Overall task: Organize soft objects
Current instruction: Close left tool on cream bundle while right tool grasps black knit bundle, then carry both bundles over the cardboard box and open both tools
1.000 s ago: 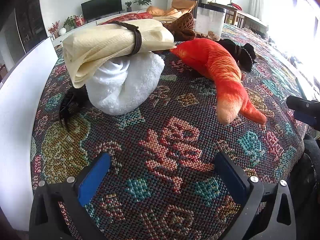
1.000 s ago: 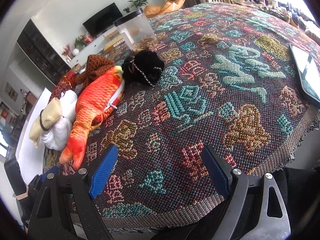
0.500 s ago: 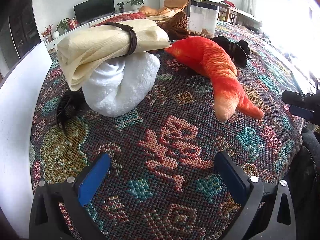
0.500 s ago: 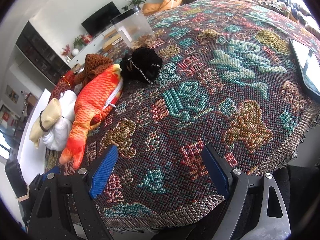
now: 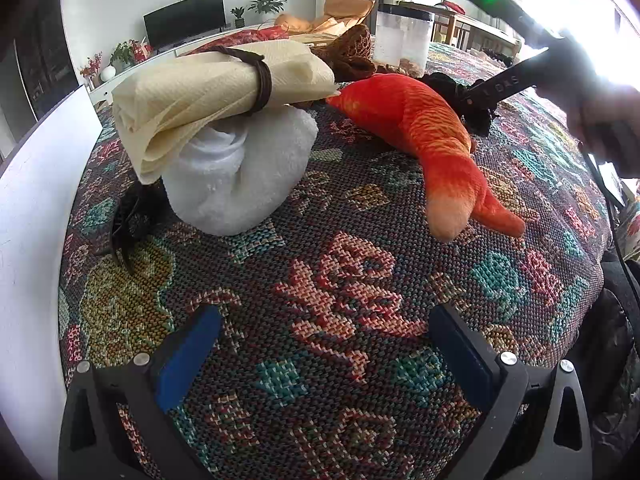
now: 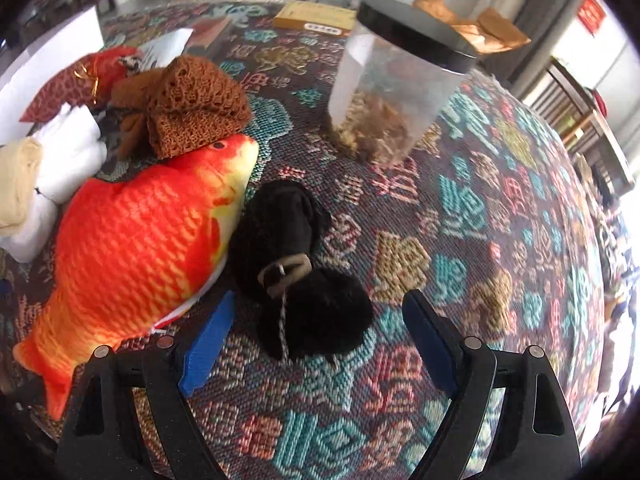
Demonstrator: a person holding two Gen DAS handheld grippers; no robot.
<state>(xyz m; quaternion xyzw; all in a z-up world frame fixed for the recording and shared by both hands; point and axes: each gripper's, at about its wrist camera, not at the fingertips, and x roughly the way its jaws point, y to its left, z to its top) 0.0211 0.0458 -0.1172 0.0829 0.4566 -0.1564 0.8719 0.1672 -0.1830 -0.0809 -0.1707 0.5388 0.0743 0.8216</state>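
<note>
- Left gripper (image 5: 326, 354): jaws spread wide, nothing between them, over the patterned tablecloth (image 5: 340, 280).
- Ahead-left of these jaws: white towel roll (image 5: 240, 176), with a cream cloth bundle (image 5: 208, 92) on top.
- Ahead-right: orange fish plush (image 5: 432, 136).
- Right gripper (image 6: 316, 346): jaws spread wide, empty.
- Black plush item (image 6: 304, 264): just ahead, between the jaw lines; the fish plush touches its left side.
- Clear jar (image 6: 396, 96): farther ahead.

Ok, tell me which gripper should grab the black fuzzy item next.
Right. The right gripper hangs open just short of the black fuzzy item, which lies beside the fish plush. The left gripper is open over bare tablecloth, with the fish plush between it and that item.
</note>
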